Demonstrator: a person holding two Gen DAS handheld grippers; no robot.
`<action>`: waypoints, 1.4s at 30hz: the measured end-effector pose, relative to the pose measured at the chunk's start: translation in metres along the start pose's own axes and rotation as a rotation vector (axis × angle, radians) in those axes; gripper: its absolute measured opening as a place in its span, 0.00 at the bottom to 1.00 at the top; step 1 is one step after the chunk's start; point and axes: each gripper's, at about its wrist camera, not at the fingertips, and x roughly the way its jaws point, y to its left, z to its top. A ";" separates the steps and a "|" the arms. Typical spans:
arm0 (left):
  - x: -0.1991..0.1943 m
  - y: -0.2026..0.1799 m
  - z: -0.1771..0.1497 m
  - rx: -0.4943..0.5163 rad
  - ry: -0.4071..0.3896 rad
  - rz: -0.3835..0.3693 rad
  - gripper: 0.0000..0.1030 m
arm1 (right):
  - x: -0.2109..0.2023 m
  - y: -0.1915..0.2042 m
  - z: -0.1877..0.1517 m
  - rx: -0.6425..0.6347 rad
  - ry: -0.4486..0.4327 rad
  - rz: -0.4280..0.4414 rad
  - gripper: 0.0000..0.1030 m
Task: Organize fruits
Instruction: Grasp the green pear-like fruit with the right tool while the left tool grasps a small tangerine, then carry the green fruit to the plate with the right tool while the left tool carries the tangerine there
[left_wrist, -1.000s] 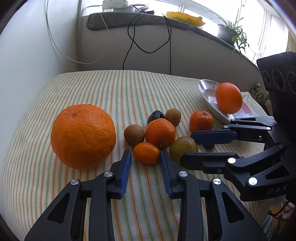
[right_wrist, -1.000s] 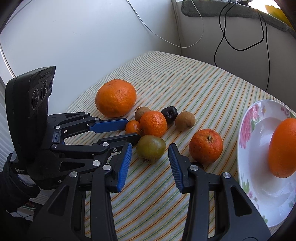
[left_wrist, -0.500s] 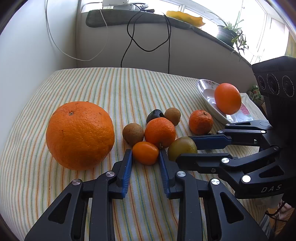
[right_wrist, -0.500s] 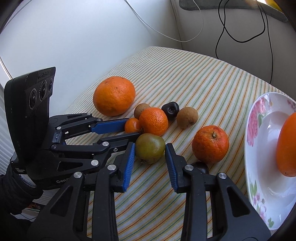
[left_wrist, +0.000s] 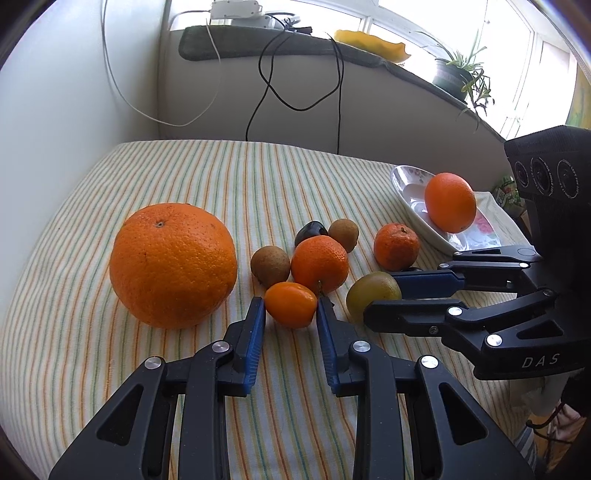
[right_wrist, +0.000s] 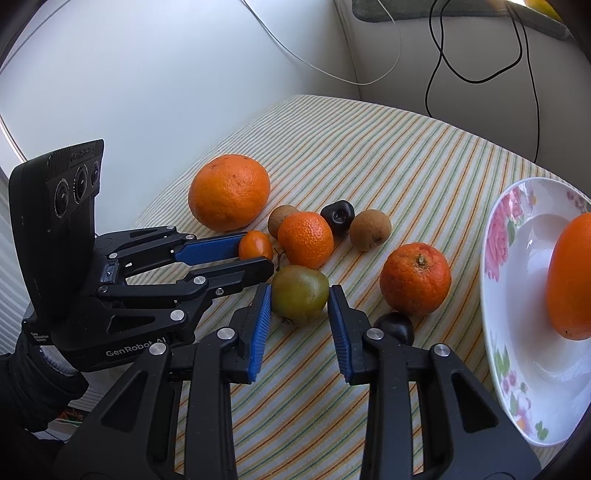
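Observation:
Several fruits lie on the striped cloth (left_wrist: 207, 173). My left gripper (left_wrist: 291, 314) is open, its blue pads on either side of a small orange kumquat (left_wrist: 290, 304), which also shows in the right wrist view (right_wrist: 255, 245). My right gripper (right_wrist: 299, 306) is open around a green-brown fruit (right_wrist: 300, 294), also seen in the left wrist view (left_wrist: 373, 291). A big orange (left_wrist: 173, 264) sits left. Two mandarins (left_wrist: 319, 264) (left_wrist: 396, 241), two brown fruits (left_wrist: 270, 263) (left_wrist: 343, 233) and a dark fruit (left_wrist: 310, 231) lie behind.
A white flowered plate (right_wrist: 506, 280) at the right holds an orange (right_wrist: 570, 277). Another dark fruit (right_wrist: 393, 326) lies beside my right gripper's right finger. Walls close the left and back; cables (left_wrist: 266, 85) hang there. A windowsill plant (left_wrist: 458, 75) stands far right.
Both grippers have moved forward and narrowed: the left pads now flank the kumquat, the right pads now flank the green-brown fruit. The fruits have not moved.

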 end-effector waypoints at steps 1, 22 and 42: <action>-0.002 0.000 0.000 0.000 -0.002 0.001 0.26 | -0.001 0.000 0.000 0.000 -0.002 0.000 0.32; -0.030 -0.007 0.000 -0.007 -0.055 -0.011 0.26 | -0.054 -0.003 -0.015 0.030 -0.087 -0.017 0.32; -0.019 -0.062 0.020 0.050 -0.083 -0.127 0.26 | -0.129 -0.055 -0.048 0.117 -0.174 -0.165 0.32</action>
